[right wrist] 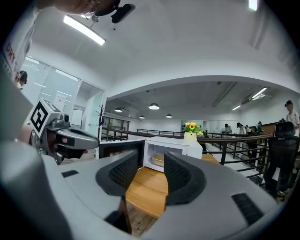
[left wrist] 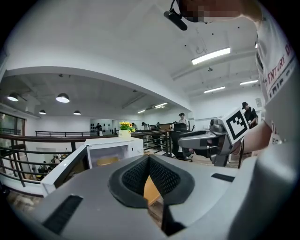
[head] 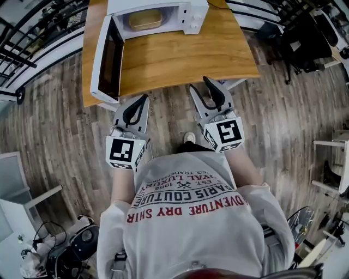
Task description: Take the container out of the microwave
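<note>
Hovering before the bench [head: 180, 57], left tongs [head: 145, 98] closed, right tongs [head: 199, 85] open, empty; container [head: 145, 19] inside open microwave [head: 192, 12], top centre.

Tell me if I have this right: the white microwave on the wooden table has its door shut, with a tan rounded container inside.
Not quite. The white microwave on the wooden table has its door swung wide open, not shut. The head view shows this, with the tan rounded container sitting inside.
</note>
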Motion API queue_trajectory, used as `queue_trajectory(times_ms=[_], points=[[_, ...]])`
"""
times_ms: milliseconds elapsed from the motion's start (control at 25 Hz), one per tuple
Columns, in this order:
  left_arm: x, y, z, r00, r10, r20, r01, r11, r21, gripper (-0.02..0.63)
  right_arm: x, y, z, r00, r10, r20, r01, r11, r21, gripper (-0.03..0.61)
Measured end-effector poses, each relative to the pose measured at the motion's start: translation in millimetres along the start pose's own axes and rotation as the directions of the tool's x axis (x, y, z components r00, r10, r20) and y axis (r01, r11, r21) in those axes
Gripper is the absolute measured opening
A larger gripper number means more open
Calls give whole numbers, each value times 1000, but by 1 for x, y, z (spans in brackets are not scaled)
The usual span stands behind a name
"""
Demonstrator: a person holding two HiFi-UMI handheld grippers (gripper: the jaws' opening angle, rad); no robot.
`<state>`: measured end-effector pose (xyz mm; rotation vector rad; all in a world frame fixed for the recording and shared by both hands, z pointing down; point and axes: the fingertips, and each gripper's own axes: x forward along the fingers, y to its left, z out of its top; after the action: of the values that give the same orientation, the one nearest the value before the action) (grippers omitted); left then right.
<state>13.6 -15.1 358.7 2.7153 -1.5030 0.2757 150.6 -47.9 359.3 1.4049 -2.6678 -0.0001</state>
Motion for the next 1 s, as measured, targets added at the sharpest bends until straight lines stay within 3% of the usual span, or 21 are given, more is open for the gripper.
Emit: queue_trajectory(times_ms=[200, 400, 640, 1000], points=[[59, -6, 5, 998, 67, -16, -67, 998, -18, 14, 31, -52, -10, 994, 102, -39, -102, 995, -5, 175], [91, -2, 0, 992, 116, -59, -117, 993, -20, 14, 62, -69, -19, 968, 234, -88, -238, 971, -36, 175], [116, 22, -12, 979, 177, -101, -182, 982, -48, 14, 103, -80, -26, 949, 296, -108, -302, 953, -42, 175], [154, 88, -15, 972, 217, -94, -223, 973, -63, 14, 197, -80, -37, 908, 367, -204, -386, 921, -61, 175]])
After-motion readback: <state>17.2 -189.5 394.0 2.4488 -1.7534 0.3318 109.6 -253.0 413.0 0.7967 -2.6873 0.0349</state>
